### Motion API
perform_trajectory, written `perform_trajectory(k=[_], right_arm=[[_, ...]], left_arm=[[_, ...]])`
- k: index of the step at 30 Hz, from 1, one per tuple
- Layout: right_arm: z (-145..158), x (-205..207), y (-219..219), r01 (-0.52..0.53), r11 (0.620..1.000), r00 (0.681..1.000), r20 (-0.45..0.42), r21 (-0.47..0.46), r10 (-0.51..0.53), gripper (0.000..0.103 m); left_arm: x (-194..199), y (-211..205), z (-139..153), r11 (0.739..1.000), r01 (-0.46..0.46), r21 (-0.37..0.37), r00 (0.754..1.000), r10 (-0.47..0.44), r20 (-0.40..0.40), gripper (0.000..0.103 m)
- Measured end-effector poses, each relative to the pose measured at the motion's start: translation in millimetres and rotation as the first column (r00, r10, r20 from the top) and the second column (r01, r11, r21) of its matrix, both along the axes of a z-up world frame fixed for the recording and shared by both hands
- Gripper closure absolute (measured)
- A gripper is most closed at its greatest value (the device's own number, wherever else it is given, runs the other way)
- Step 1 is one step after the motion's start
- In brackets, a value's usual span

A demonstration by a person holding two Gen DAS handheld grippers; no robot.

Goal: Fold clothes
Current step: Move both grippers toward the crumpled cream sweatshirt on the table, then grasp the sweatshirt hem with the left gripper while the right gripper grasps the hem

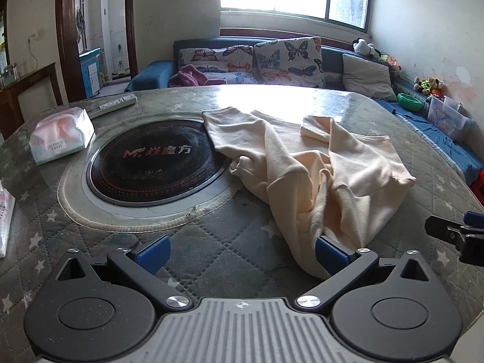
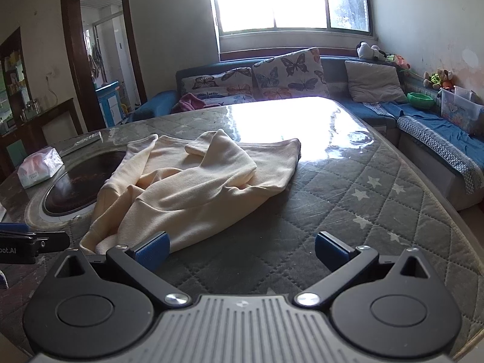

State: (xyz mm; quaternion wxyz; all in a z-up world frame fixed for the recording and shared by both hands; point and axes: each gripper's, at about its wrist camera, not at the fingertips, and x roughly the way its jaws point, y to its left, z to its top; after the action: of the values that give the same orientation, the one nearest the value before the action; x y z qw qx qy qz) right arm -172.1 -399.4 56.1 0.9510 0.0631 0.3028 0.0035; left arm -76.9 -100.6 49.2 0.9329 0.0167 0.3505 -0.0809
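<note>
A cream long-sleeved garment point(image 1: 317, 163) lies crumpled on the quilted table cover point(image 1: 211, 254), partly over the black round hob. It also shows in the right wrist view point(image 2: 193, 187). My left gripper point(image 1: 242, 254) is open and empty, low over the table; its right finger sits at the garment's near edge. My right gripper point(image 2: 242, 251) is open and empty, to the right of the garment's near end; its left finger is next to the cloth. The right gripper shows at the left wrist view's right edge point(image 1: 453, 236), and the left gripper shows at the right wrist view's left edge point(image 2: 30, 242).
A round black induction hob point(image 1: 154, 163) is set in the table. A tissue pack point(image 1: 60, 136) and a remote point(image 1: 115, 106) lie at the far left. A blue sofa point(image 2: 438, 133) with butterfly cushions point(image 2: 287, 72) runs behind and to the right of the table.
</note>
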Motion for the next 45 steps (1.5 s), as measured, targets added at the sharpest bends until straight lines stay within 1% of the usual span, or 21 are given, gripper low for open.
perform_trajectory(k=[8,21,30,38,42,45], right_arm=[[5.6,-4.7,7.3,-0.025,1.0,1.0,0.012,-0.01,0.025,0.0],[8.1,1.0,11.4,-0.03,0.999,1.0,0.006,-0.033,0.03,0.0],[11.0,23.0,8.4,-0.058,0.997,0.998,-0.004,-0.043,0.058,0.0],[6.2,44.1,6.3,-0.067,0.997,0.997,-0.025,-0.042,0.066,0.0],[6.0,58.0,4.8,-0.072,0.996,0.997,-0.027,-0.048,0.071,0.002],[5.9,73.5,3.5,-0.078,0.995,0.997,-0.031,-0.06,0.076,0.007]], left_arm=[[-6.5,0.7,5.6,1.0,0.005,-0.012,1.0,-0.005,0.015,0.0],[6.5,-4.7,9.7,0.998,0.046,-0.036,0.999,-0.046,0.009,0.0],[28.1,-13.6,15.5,0.997,0.062,-0.037,0.998,-0.062,0.007,0.0],[54.7,-23.1,15.3,0.997,0.079,-0.025,0.997,-0.08,-0.008,0.0],[72.3,-26.4,15.8,0.997,0.074,-0.012,0.997,-0.074,-0.006,0.0],[87.0,-27.9,15.7,0.998,0.067,-0.005,0.998,-0.067,-0.006,0.0]])
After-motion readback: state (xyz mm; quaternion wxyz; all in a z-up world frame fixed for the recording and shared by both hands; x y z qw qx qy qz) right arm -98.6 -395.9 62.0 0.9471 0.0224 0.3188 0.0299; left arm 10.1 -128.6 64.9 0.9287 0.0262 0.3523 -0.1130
